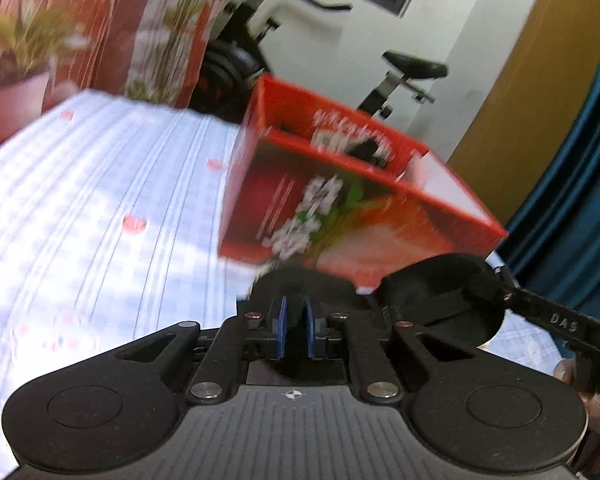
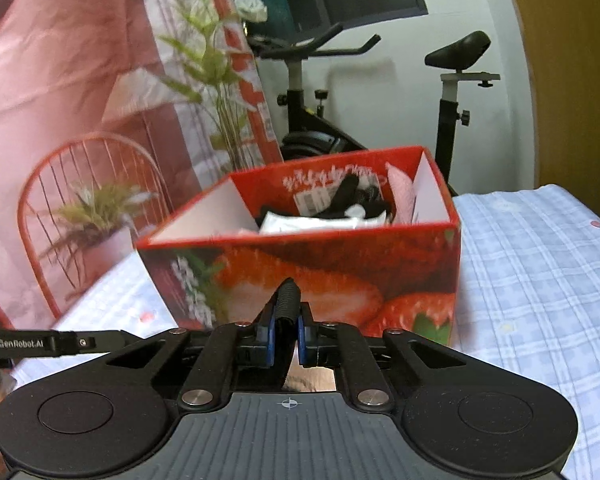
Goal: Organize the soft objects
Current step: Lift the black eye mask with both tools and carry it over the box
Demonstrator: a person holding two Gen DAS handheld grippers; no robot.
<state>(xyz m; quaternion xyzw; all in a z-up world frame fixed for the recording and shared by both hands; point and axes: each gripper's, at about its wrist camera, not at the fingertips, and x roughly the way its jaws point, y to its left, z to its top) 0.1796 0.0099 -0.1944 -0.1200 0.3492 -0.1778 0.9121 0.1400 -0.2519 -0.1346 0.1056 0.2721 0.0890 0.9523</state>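
A red strawberry-print box (image 2: 340, 276) stands on the checked bedsheet (image 2: 540, 272). Inside it lie black, white and pink soft items (image 2: 340, 208). In the left wrist view the box (image 1: 340, 216) sits ahead and right, blurred. My left gripper (image 1: 296, 312) is shut on a black fuzzy soft item (image 1: 300, 280) just in front of the box's near wall. My right gripper (image 2: 286, 320) is shut on a black ribbed soft item (image 2: 287, 300) close to the box's front face, below its rim.
A floral curtain (image 2: 100, 100) hangs behind the bed on the left. An exercise bike (image 2: 448, 100) stands behind the box. The right gripper's body (image 1: 540, 320) crosses the lower right of the left wrist view. A teal curtain (image 1: 580, 160) hangs at right.
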